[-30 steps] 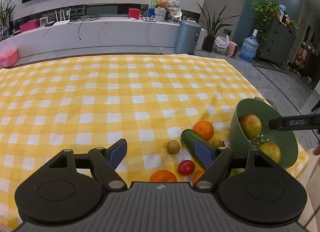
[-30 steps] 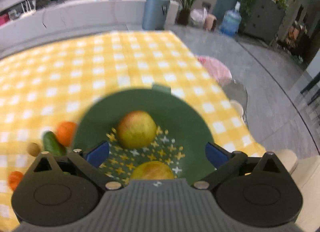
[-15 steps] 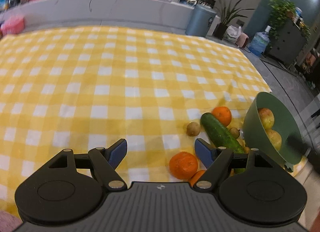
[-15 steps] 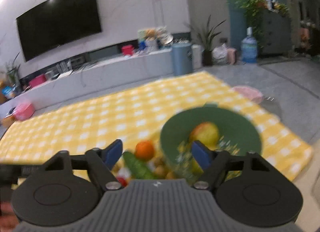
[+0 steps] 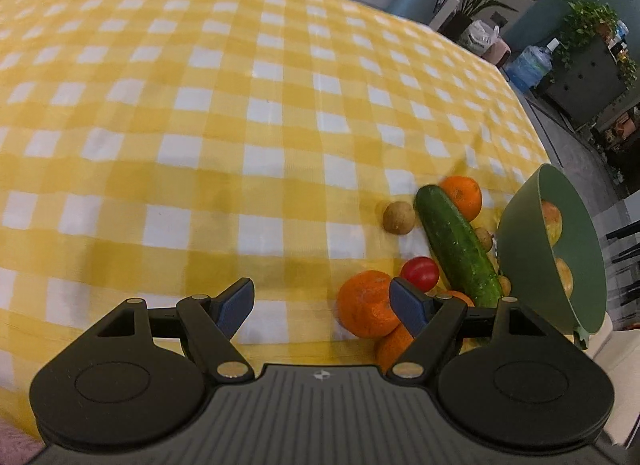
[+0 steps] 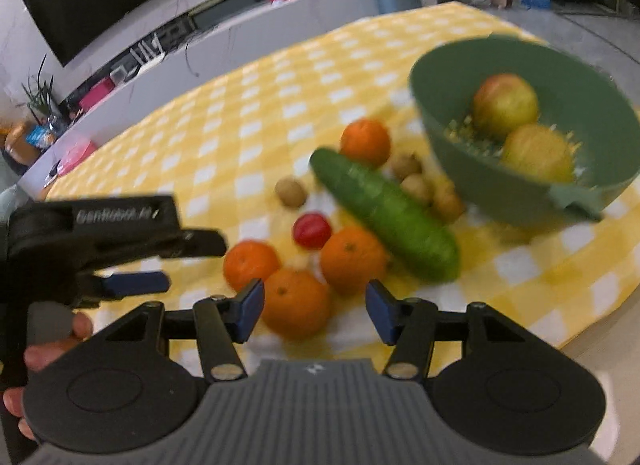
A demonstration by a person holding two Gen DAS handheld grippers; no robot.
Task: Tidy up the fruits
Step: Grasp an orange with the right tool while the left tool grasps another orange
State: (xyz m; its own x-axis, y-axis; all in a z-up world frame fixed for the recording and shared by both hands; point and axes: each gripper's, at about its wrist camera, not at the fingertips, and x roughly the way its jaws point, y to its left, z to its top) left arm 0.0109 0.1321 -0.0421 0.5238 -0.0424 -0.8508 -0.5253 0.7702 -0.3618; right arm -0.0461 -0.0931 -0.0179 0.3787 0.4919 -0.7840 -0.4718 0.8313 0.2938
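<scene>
Your bench (image 5: 200, 113) spreads ahead; the green bowl (image 6: 520, 193), right of your right tool (image 6: 316, 311), already holds two apples. The cucumber (image 6: 384, 217) lies beyond. An orange (image 6: 296, 307) sits between its released fingers, likely next. Your left tool (image 5: 322, 305) is released too.

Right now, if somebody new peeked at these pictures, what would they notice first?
Probably the bright yellow checked cloth covering the whole table. Next, the pile of produce near its edge: a long green cucumber lying among oranges and a small red tomato. Just right of the pile sits a green bowl with two yellowish apples inside.
</scene>
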